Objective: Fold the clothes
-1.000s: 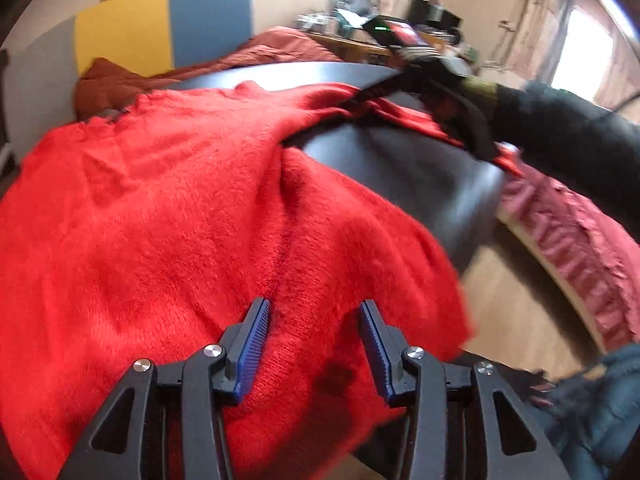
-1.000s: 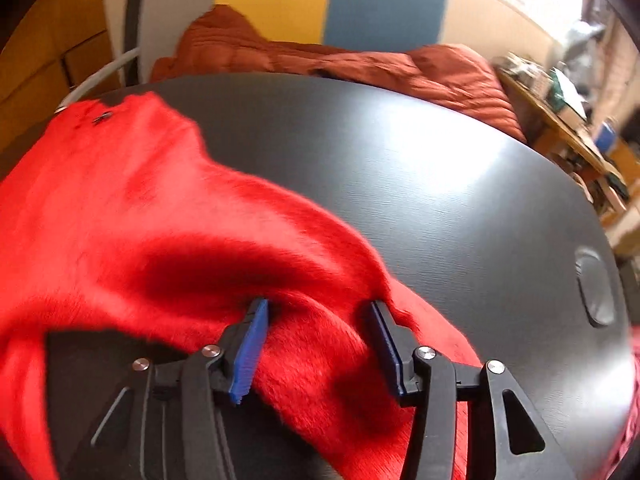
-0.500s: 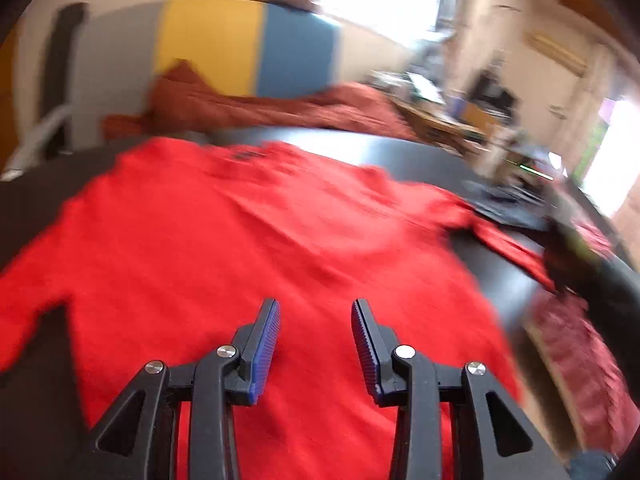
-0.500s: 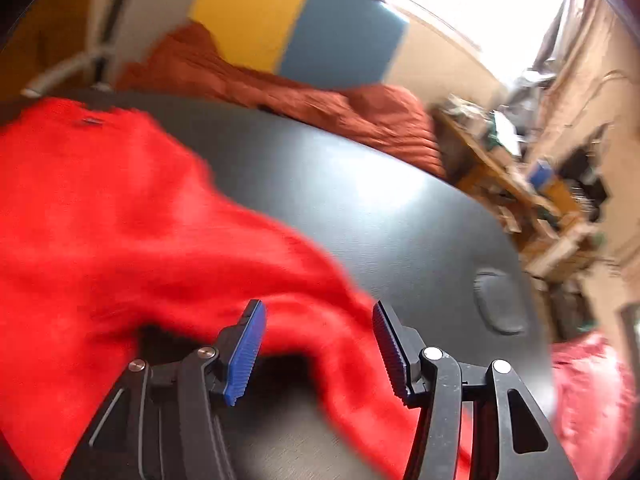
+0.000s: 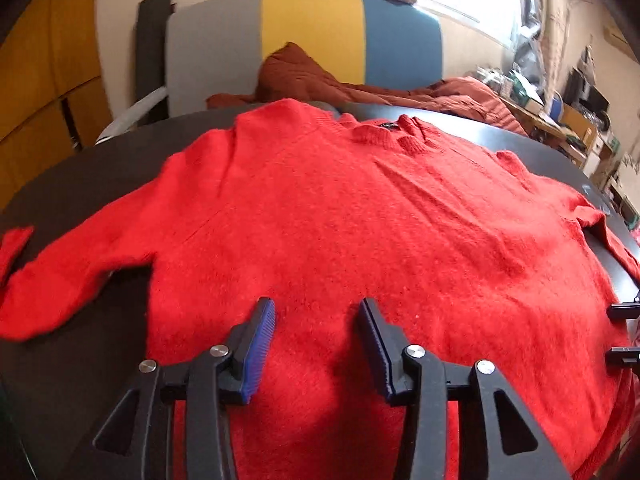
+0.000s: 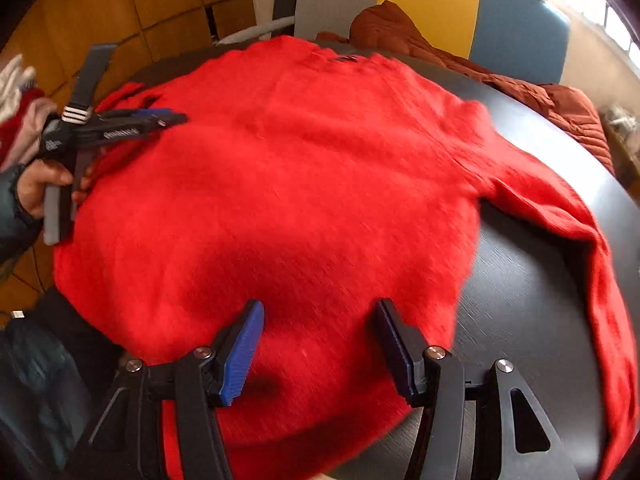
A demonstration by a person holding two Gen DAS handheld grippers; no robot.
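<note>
A fuzzy red sweater lies spread flat on a round black table, collar at the far side, one sleeve out to the left. My left gripper is open and empty, hovering over the sweater's lower hem. In the right wrist view the same sweater fills the table, its right sleeve trailing down the right side. My right gripper is open and empty above the hem. The left gripper also shows there at the left, held in a hand.
A chair with grey, yellow and blue panels stands behind the table with a rust-brown jacket draped on it. Yellow wooden cabinets are at the left. A cluttered desk lies far right. Bare black tabletop shows at the right.
The sweater went from bunched and draped off the table to spread flat across it. Both grippers swung back to the near hem, open.
</note>
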